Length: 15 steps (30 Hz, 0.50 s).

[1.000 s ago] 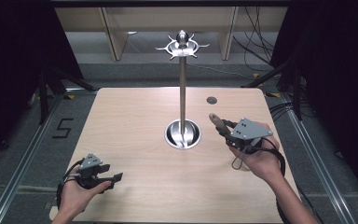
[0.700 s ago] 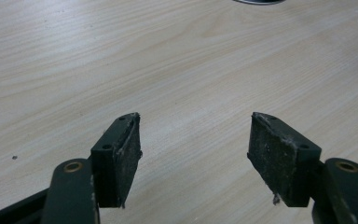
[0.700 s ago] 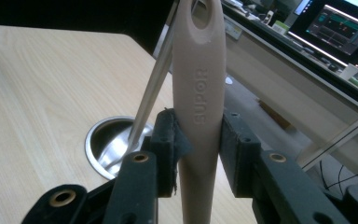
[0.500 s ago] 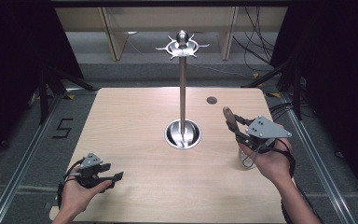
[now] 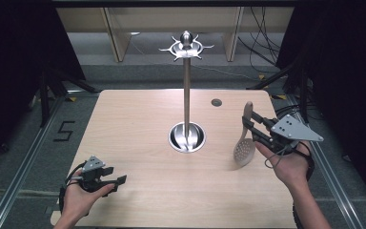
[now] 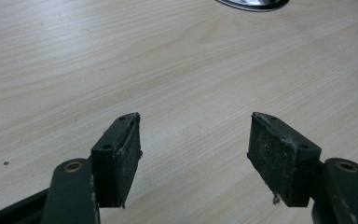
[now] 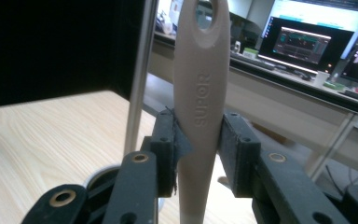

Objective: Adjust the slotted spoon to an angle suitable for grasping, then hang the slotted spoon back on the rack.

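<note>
My right gripper (image 5: 250, 127) is shut on the beige handle of a slotted spoon (image 5: 243, 145), held above the table's right side. The handle end points up and the perforated bowl hangs down. In the right gripper view the handle (image 7: 200, 98), marked SUPOR, stands upright between the two pads (image 7: 170, 140), with its hanging hole at the top. A tall metal utensil stand (image 5: 187, 86) rises from a round base at the table's middle, with hooks around its top. My left gripper (image 5: 116, 182) rests open near the front left corner; in the left gripper view its pads (image 6: 121, 154) stand wide apart over bare wood.
A small dark round hole (image 5: 216, 102) sits in the wooden table (image 5: 124, 124) near the back right. Metal rails run along both sides of the table. Cables (image 5: 262, 43) lie on the floor behind. Monitors (image 7: 307, 42) stand on a desk in the right gripper view.
The right gripper has moved right and lifted, turning the spoon so its handle stands upright and its bowl hangs clear of the table. The left gripper has stayed still.
</note>
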{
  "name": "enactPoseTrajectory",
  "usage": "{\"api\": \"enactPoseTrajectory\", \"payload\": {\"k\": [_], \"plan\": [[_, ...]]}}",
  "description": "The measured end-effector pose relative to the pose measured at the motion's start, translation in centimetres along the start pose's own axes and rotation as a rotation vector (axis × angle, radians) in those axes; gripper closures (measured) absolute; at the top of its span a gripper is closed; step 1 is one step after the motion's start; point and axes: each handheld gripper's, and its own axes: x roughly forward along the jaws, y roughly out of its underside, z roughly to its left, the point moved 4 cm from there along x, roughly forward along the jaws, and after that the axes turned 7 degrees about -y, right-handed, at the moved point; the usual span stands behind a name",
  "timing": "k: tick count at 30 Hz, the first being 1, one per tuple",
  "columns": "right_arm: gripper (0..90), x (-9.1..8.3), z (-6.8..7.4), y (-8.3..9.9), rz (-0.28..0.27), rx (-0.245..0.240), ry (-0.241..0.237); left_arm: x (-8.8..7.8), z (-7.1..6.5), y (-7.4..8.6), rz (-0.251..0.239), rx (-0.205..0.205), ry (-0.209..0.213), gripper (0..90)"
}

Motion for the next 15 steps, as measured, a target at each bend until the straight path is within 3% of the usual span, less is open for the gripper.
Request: {"api": "enactPoseTrajectory", "payload": {"k": [2, 4, 7, 8, 10, 15], "plan": [[69.4, -0.17, 0.10, -0.40, -0.009, 0.011, -0.006, -0.05, 0.14, 0.07, -0.010, 0.015, -0.003, 33.4], [69.4, -0.21, 0.34, -0.64, -0.010, 0.031, -0.010, -0.12, -0.04, 0.09, -0.011, -0.006, -0.003, 33.4], [69.4, -0.13, 0.32, -0.92, -0.019, -0.005, -0.005, -0.30, 0.11, 0.21, -0.007, 0.011, -0.009, 33.4], [69.4, -0.15, 0.31, -0.92, -0.013, -0.016, -0.011, -0.28, 0.04, 0.21, -0.016, -0.006, -0.010, 33.4], [69.4, -0.03, 0.54, -0.87, -0.008, 0.011, -0.019, -0.34, 0.19, 0.21, -0.007, 0.001, -0.012, 33.4], [69.4, 0.15, 0.39, -0.84, -0.012, 0.010, -0.031, -0.22, 0.14, 0.17, -0.012, -0.020, -0.018, 33.4]]}}
